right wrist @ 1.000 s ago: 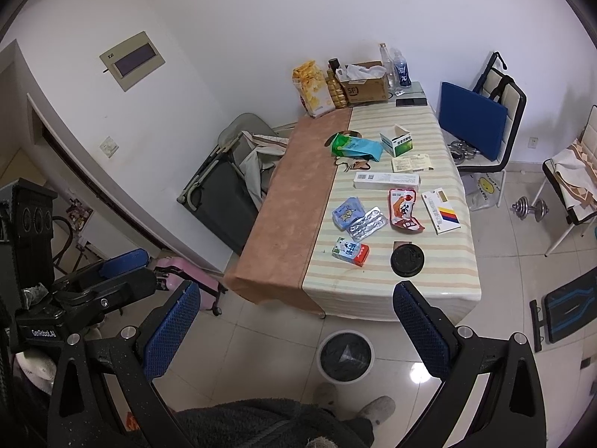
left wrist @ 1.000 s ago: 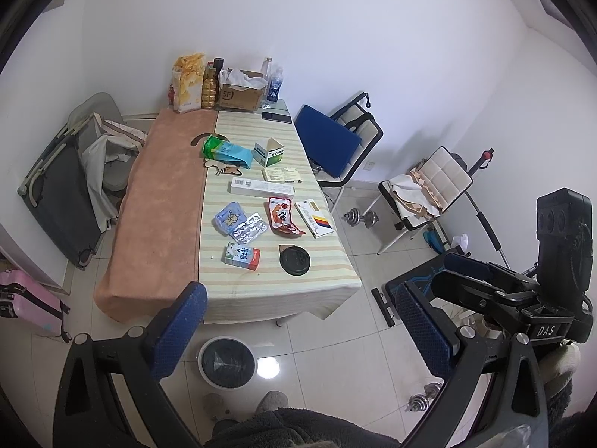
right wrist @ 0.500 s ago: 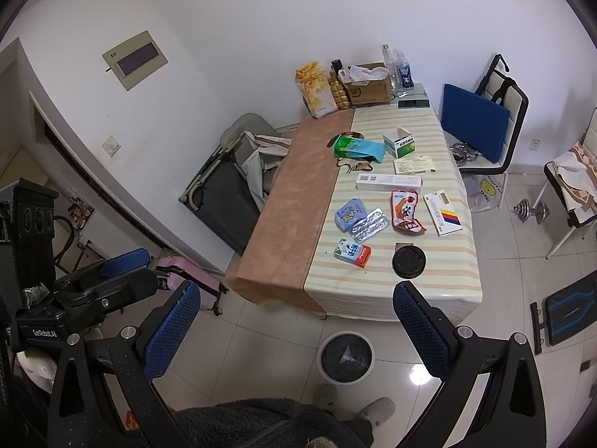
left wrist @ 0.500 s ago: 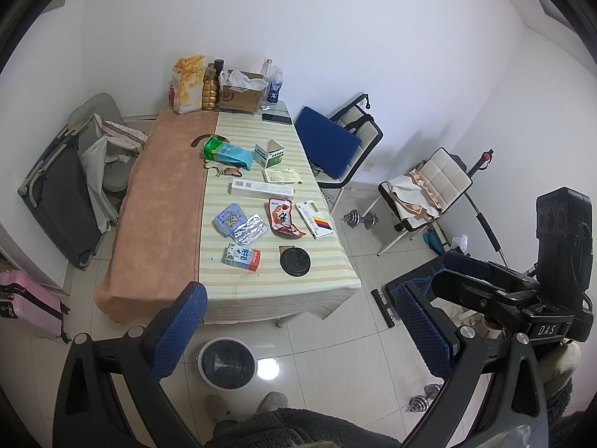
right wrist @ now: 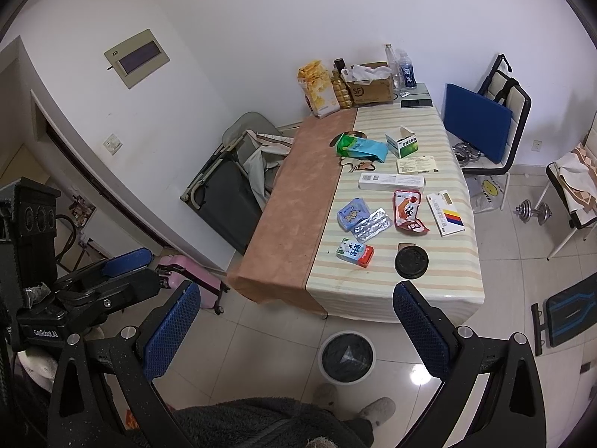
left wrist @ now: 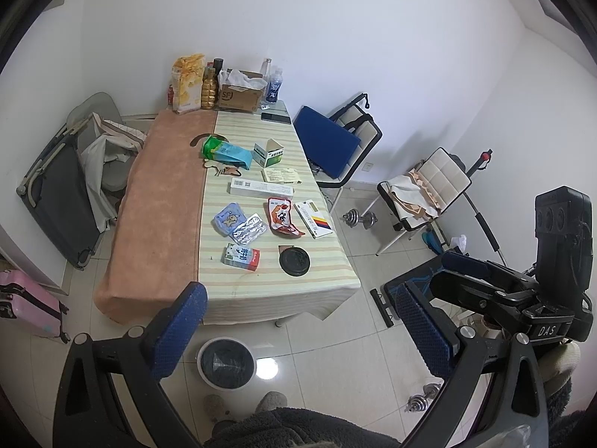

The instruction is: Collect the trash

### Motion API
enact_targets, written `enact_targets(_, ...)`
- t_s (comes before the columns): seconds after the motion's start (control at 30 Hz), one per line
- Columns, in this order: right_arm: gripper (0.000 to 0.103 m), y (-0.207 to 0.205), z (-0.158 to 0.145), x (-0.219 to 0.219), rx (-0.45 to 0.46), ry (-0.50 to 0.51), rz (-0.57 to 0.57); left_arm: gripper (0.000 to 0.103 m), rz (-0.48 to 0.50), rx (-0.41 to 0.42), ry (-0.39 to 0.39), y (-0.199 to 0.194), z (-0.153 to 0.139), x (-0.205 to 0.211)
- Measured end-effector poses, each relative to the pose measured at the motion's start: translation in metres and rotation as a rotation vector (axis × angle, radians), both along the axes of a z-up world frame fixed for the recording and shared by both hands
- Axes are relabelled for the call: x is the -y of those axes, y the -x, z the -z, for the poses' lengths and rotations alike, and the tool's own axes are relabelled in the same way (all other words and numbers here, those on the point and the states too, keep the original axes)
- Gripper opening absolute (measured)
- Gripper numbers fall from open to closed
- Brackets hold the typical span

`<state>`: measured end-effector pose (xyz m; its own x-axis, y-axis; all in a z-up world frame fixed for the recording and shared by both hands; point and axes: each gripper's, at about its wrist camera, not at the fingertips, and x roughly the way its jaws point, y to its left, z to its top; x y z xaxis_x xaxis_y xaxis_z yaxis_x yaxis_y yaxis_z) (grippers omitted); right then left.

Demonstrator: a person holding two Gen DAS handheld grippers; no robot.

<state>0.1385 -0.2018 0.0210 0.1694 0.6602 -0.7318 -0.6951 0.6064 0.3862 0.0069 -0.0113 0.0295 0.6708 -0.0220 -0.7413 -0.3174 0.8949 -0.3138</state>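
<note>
Blue-padded and spread wide, the left gripper (left wrist: 298,326) and right gripper (right wrist: 296,321) both hang empty, well short of the tabletop (left wrist: 276,283). Best approach low, nearest litter first — one black lid (left wrist: 294,260), one small carton (left wrist: 241,256), one red wrapper (left wrist: 282,217) — then down to the single bin (left wrist: 225,362) on the floor.
</note>
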Motion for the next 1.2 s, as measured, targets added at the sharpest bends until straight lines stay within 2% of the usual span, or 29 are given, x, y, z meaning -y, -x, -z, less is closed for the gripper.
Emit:
enact_targets(0.57, 0.103, -0.001, -0.001, -0.001, -0.001, 0.0, 0.003, 0.103, 0.008, 0.001, 0.001, -0.002, -0.003, 0.003)
enact_targets(0.77, 0.103, 0.0, 0.0, -0.008, -0.004, 0.004, 0.017, 0.103, 0.021, -0.008, -0.002, -0.006, 0.007, -0.003)
enact_targets(0.83, 0.103, -0.002, 0.0, -0.011, -0.009, 0.003, 0.035, 0.103, 0.005, -0.026, -0.029, -0.009, 0.012, -0.009)
enact_targets(0.87, 0.103, -0.003, 0.001, -0.013, -0.012, 0.003, 0.052, 0.103, -0.016, -0.045, -0.073, -0.014, 0.014, -0.012)
enact_targets(0.97, 0.103, -0.014, 0.007, -0.016, 0.0, 0.031, 0.139, 0.103, -0.102, -0.113, -0.241, -0.032, 0.033, -0.024)
enact_targets(1.03, 0.103, -0.025, 0.019, -0.02, 0.02, 0.091, 0.217, 0.103, -0.138, -0.161, -0.294, -0.05, 0.053, -0.037)
enact_targets(1.13, 0.103, -0.044, 0.046, -0.026, 0.037, 0.178, 0.313, 0.103, -0.164, -0.248, -0.287, -0.078, 0.097, -0.065)
enact_targets(1.2, 0.103, -0.063, 0.075, -0.031, 0.02, 0.24, 0.371, 0.103, -0.182, -0.316, -0.261, -0.099, 0.129, -0.082)
